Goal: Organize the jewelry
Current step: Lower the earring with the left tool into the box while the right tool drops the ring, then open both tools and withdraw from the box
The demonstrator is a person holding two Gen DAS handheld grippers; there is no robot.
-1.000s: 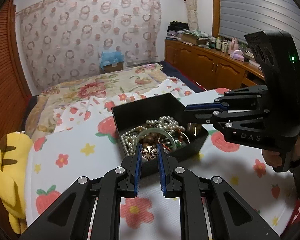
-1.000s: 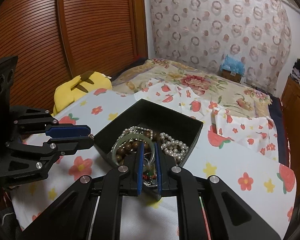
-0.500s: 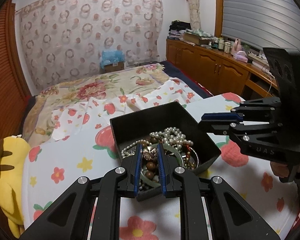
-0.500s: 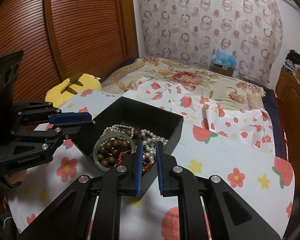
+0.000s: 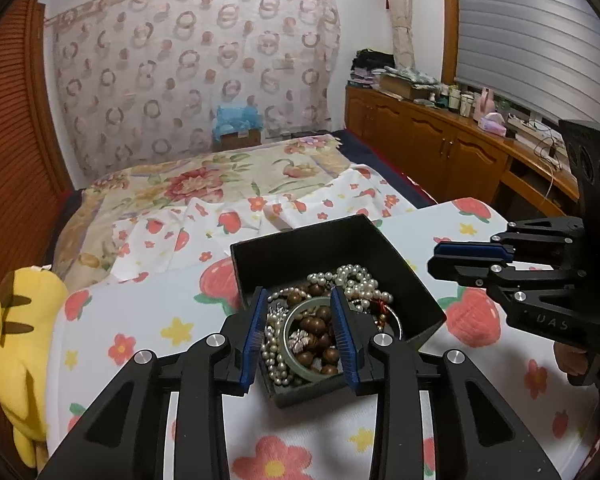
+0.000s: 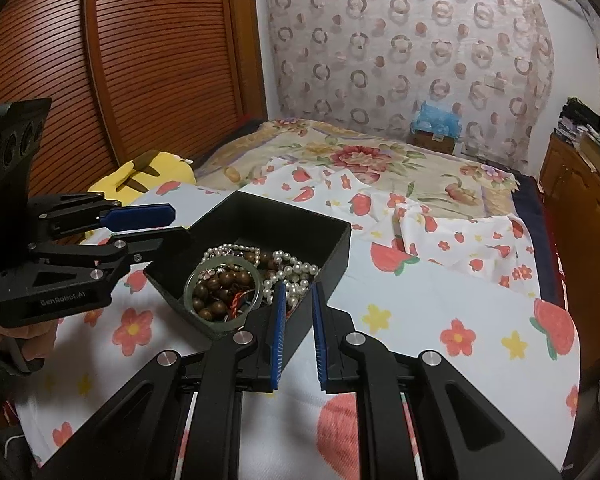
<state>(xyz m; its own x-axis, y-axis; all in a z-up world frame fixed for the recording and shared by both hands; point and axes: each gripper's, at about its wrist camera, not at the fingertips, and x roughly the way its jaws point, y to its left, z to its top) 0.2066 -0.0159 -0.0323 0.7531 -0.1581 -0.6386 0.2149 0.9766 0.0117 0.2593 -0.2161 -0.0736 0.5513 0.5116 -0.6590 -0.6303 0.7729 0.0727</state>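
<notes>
Over box, left tongs agape

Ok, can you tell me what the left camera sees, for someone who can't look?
The left gripper hangs open over a black box of jewelry, its fingers either side of a green bangle. The right gripper waits beside it.

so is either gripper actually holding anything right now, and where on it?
Nothing held. Left gripper is open over the green bangle in the black box; right gripper is empty, fingers slightly apart.
</notes>
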